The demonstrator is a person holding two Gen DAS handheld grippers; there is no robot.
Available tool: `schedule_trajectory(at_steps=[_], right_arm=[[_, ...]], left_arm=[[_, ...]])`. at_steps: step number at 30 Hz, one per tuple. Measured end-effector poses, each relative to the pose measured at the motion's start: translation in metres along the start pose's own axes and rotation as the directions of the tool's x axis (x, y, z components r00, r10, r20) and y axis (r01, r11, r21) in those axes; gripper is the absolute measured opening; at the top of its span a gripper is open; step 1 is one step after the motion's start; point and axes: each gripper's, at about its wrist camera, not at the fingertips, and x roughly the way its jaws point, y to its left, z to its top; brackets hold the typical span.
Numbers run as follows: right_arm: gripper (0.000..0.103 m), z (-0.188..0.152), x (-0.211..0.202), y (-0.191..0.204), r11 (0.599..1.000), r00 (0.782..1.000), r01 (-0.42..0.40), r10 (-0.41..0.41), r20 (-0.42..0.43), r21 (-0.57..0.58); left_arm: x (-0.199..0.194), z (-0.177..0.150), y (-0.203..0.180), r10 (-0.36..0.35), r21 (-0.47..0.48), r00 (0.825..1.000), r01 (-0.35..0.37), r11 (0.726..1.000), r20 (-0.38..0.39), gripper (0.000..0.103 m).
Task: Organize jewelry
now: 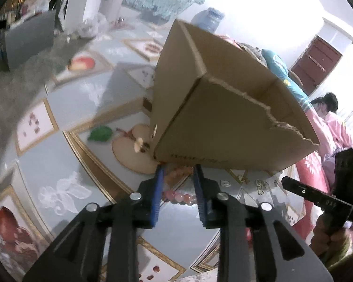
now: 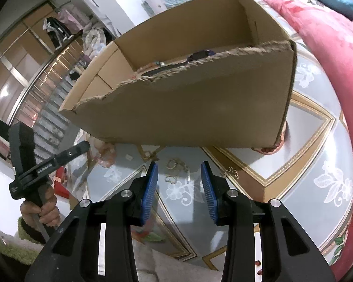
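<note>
A torn-rimmed cardboard box stands on the patterned tablecloth, just beyond both grippers. Inside it I see a dark piece and a string of beads. My left gripper is open over a pink bead bracelet that lies on the cloth between its blue pads, with orange beads near the tips. My right gripper is open with nothing between its pads. Gold rings and earrings lie on the cloth just ahead of it.
A small white tag and a gold chain lie in front of the box. A red floral quilt borders the table on the right. A hand grips the left tool's handle. A person in pink sits behind.
</note>
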Motion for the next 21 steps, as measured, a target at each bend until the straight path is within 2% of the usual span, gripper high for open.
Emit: schedule_trajectory(at_steps=[9,13,21], right_arm=[[0.037,0.015,-0.004,0.011,0.999,0.999,-0.003,0.005,0.046,-0.040],[0.037,0.024,-0.006,0.011,0.999,0.997,0.007,-0.003,0.078,-0.041],[0.037,0.031,0.001,0.009,1.000,0.996,-0.009,0.011,0.085,-0.026]], left_arm=[[0.001,0.009,-0.037,-0.028,0.136,0.999,0.025,0.990,0.026,0.026],[0.004,0.016,-0.041,-0.044,0.131,0.998,0.038,0.991,0.038,0.026],[0.008,0.020,-0.043,-0.037,0.126,0.998,0.030,0.992,0.051,0.026]])
